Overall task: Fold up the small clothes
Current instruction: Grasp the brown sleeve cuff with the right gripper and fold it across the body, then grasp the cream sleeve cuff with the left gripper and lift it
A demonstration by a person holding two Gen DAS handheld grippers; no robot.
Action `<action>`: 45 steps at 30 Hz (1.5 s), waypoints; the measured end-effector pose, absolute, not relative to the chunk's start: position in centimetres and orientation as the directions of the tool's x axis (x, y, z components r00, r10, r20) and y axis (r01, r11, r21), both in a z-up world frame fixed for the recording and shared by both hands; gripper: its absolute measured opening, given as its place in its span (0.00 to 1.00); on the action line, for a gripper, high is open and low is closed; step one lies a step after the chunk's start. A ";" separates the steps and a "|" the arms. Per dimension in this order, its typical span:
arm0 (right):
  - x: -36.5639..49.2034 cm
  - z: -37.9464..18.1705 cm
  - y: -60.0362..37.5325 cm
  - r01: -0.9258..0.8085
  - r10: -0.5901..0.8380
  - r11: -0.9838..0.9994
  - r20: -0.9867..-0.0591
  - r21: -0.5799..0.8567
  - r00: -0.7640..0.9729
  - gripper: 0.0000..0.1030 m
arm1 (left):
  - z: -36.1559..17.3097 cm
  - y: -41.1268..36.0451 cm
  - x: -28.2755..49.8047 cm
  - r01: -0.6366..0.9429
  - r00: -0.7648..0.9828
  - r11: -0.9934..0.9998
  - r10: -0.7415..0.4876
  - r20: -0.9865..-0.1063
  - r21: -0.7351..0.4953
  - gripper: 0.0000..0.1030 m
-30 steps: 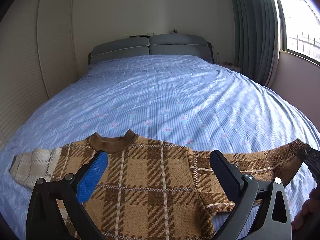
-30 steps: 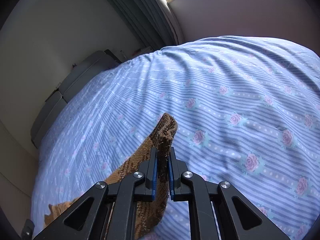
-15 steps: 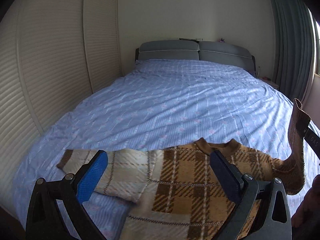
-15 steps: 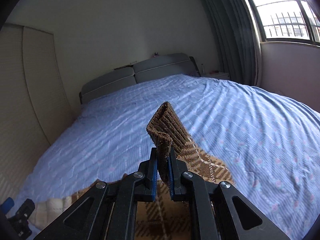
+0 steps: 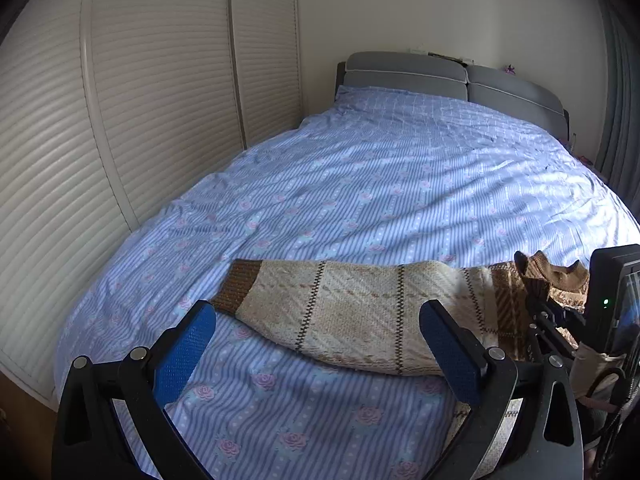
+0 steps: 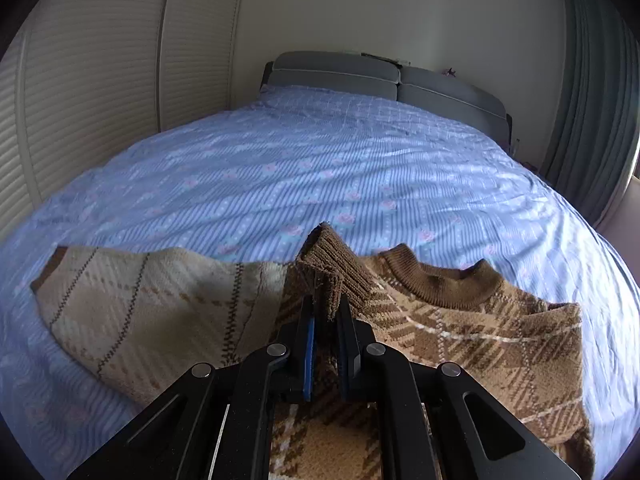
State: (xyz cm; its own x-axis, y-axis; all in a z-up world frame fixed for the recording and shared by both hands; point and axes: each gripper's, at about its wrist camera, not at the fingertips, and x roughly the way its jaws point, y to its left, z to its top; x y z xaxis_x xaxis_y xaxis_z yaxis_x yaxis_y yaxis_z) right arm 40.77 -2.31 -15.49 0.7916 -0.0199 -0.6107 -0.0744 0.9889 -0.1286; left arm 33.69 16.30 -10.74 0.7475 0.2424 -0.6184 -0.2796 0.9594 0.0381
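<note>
1. Sweater (image 6: 460, 328): brown plaid knit, lying on the blue floral bedspread (image 6: 320, 168) (one pale sleeve (image 5: 352, 312) stretched out flat).
2. Right gripper (image 6: 326, 320): jaws pinching the ribbed brown cuff (image 6: 328, 264), raised above the sweater.
3. Left gripper (image 5: 316, 340): jaws spread wide, holding nothing, near the pale sleeve.

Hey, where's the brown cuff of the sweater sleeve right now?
In the right wrist view, the cuff is pinched in the right gripper, held over the plaid sweater just left of its collar, on the bed.
</note>
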 end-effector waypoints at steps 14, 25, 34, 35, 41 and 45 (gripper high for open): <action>37.1 -17.2 -3.2 -0.125 0.111 0.992 -0.652 0.025 0.750 0.63 | -13.5 16.4 34.1 -0.260 0.726 0.965 0.211 -0.654 0.022 1.00; 35.0 -14.7 -0.2 -0.120 0.166 0.986 -0.608 0.116 0.777 0.63 | -15.8 23.7 34.5 -0.346 0.715 0.936 0.224 -0.662 -0.057 1.00; 34.1 -15.3 4.9 -0.076 0.119 0.992 -0.603 0.097 0.789 0.63 | -18.5 29.1 34.8 -0.372 0.715 0.920 0.200 -0.670 -0.124 0.98; 34.0 -15.4 5.2 -0.074 0.116 0.993 -0.605 0.094 0.788 0.63 | -18.8 29.6 35.0 -0.369 0.717 0.920 0.191 -0.671 -0.132 0.95; 33.5 -15.7 6.8 -0.074 0.103 0.995 -0.605 0.072 0.789 0.63 | -20.3 31.6 37.2 -0.336 0.722 0.921 0.119 -0.682 -0.196 0.75; 33.7 -15.6 7.1 -0.059 0.094 0.995 -0.603 0.078 0.792 0.63 | -21.7 33.2 38.6 -0.353 0.716 0.897 0.076 -0.694 -0.266 0.69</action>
State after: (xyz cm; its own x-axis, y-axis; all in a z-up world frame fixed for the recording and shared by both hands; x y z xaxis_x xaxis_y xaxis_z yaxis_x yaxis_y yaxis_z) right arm 33.72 7.06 -15.56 0.7922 0.0940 -0.6030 -0.0590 0.9952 0.0777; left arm 38.59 33.16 -21.66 0.7163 0.0764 -0.6936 -0.3534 0.8968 -0.2662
